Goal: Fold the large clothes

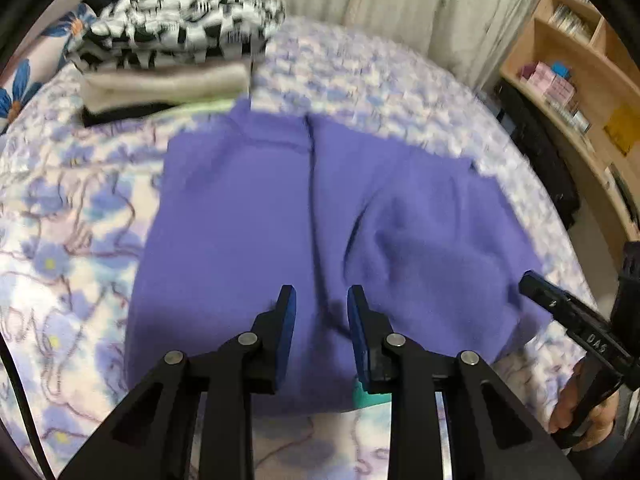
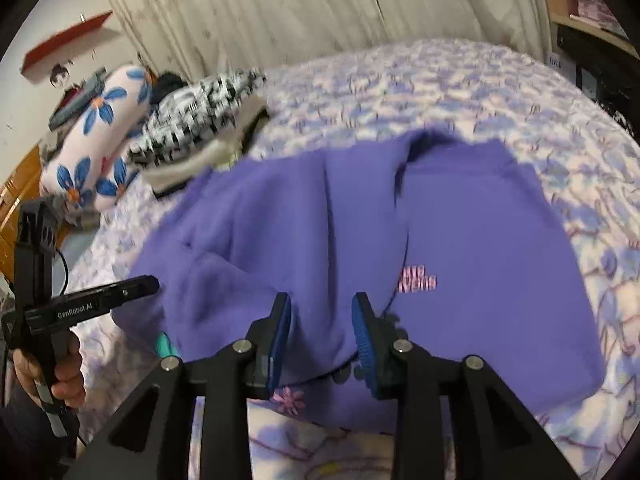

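Two views show one purple garment [image 1: 256,216] spread on a bed with a floral cover [image 1: 52,240]. In the left wrist view it fills the middle of the frame, a dark seam running down its centre. The left tongs [image 1: 321,300] stand at the lower centre above the cloth, their blue pads a narrow gap apart with nothing pinched between them. At the upper left lies a stack of folded clothes [image 1: 172,60], a black-and-white patterned piece on top. At the upper right a wooden shelf [image 1: 592,64] holds small boxes and books, too blurred to tell further. The right tongs [image 1: 532,284] come in at the right edge, held by a hand [image 1: 576,408].

In the right wrist view the garment covers the centre, small pink lettering [image 2: 416,278] right of the middle. The right tongs at the lower centre are likewise narrowly parted, empty, above the hem. The left tongs [image 2: 148,282] show at the left edge. A flowered pillow [image 2: 100,136] lies upper left beside the stack.
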`<state>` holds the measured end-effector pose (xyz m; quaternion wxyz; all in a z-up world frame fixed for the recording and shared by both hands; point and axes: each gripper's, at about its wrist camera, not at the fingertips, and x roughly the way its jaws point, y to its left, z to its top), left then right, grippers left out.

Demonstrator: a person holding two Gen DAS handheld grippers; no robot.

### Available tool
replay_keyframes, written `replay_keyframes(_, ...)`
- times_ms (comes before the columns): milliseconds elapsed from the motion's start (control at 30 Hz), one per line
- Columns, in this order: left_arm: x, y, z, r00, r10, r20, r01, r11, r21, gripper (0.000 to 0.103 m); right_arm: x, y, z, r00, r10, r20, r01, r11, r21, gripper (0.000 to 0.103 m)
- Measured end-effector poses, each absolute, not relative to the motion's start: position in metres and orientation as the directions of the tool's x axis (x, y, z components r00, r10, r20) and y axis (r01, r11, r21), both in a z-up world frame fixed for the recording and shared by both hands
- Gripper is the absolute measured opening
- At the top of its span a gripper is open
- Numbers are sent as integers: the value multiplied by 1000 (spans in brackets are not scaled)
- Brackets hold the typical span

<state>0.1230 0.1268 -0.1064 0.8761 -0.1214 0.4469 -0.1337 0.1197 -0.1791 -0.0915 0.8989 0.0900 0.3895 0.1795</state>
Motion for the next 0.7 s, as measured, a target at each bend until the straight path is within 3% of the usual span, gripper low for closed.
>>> replay_keyframes(167,131,101,-82,585,-453,-672,218,887,-408,23,138,-151,-76,651,452,-610,-340,892,298,31)
replay_keyframes(300,145,61,-84,563,-496,-661,289,867,-405,20,162,-132,-77,651,462,-603,-364,886,287,31)
replay_keyframes(467,161,37,-115,520,-433,-736,256,901,-349,18,197,-135,-110,612,405,-680,-291,914,283,31)
replay_keyframes(500,162,37,-121,514,-420,-748,244,907,-342,17,199,-139,-116,612,376,-695,-268,926,266,29)
replay_keyframes(533,162,38,-128,510,-408,-757,233,913,-335,16,201,-147,-122,610,351,-710,-245,936,253,20)
replay_keyframes(567,164,39,-132,508,-404,-761,228,915,-334,15,201,-156,-128,611,333,-719,-222,943,248,2)
replay_keyframes(700,162,40,-137,509,-415,-754,239,910,-339,15,195,-181,-132,606,348,-715,-181,936,303,0)
